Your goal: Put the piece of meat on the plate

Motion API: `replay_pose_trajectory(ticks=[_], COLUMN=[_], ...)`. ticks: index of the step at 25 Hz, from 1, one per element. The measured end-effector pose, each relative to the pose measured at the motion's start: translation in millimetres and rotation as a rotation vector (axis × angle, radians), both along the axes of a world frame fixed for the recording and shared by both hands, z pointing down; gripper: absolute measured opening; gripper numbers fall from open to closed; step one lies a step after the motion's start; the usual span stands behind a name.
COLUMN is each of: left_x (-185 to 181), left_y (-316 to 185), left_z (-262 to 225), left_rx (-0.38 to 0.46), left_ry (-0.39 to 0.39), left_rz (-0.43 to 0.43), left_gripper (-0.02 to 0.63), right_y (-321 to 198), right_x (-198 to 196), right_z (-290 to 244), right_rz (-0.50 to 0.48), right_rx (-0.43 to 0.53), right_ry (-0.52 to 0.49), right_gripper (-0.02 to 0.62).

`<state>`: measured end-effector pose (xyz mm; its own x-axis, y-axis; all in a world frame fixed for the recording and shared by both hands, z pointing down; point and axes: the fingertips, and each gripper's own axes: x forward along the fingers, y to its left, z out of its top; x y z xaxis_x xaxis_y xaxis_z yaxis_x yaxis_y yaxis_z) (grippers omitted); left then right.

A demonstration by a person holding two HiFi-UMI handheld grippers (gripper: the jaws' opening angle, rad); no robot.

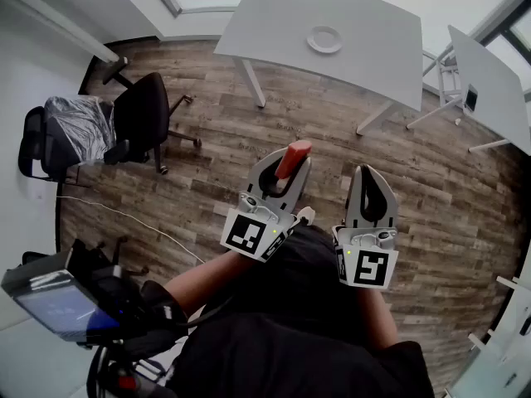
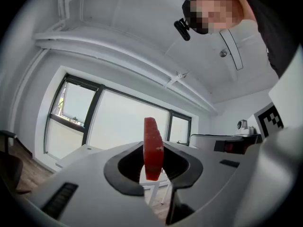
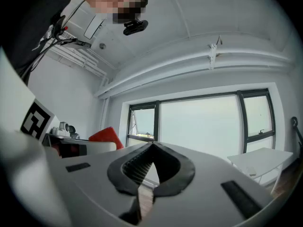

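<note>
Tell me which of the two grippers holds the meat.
The left gripper: it is shut on the red piece of meat. The right gripper is shut with nothing in it.

Piece of meat point(image 1: 295, 153): solid red, no marbling seen. Left gripper point(image 1: 289, 159) and right gripper point(image 1: 368, 172): pale grey shells with black ribbed pads point(image 3: 136, 167). Marker cubes point(image 1: 249, 233) bore black squares on white. Plate point(image 1: 324, 39) was white, on a white table point(image 1: 274, 23). Floor point(image 1: 224, 131): grey-brown planks with streaked wood grain. Office chair point(image 1: 145, 114) was black; second chair point(image 1: 79, 124) lay under a crinkled silver-grey cover. Person's clothing point(image 1: 290, 338) was black. Screen point(image 1: 60, 308) glowed pale blue. Window frames point(image 2: 94, 110) were dark grey against a white ceiling point(image 2: 142, 27).
</note>
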<state>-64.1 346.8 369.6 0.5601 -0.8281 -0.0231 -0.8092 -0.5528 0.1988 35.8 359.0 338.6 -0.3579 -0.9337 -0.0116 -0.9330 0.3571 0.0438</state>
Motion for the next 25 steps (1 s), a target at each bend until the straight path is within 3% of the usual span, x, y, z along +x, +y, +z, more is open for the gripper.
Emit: replay_pose_trajectory(ticks=[10, 15, 21, 25], left_x=[0.8, -6.6, 5.8, -0.9], left_y=[3.5, -7.0, 5.8, 5.6], left_z=[0.8, 2.2, 4.6, 6.1], left_rx=[0.004, -0.006, 0.004, -0.009], left_ry=[-0.010, -0.018, -0.043, -0.056], left_rz=[-0.021, -0.049, -0.088, -0.130], left_gripper=[0.095, 0.095, 0.095, 0.095], right_y=[4.2, -5.8, 9.1, 10.3], right_x=[1.0, -8.6, 16.4, 27.0], right_z=[6.6, 12.5, 19.1, 32.4], right_rz=[-0.030, -0.082, -0.081, -0.075], right_rx=[-0.007, -0.011, -0.023, -0.073], right_ry=[-0.012, 0.050, -0.033, -0.031], right_gripper=[0.006, 0.006, 0.006, 0.006])
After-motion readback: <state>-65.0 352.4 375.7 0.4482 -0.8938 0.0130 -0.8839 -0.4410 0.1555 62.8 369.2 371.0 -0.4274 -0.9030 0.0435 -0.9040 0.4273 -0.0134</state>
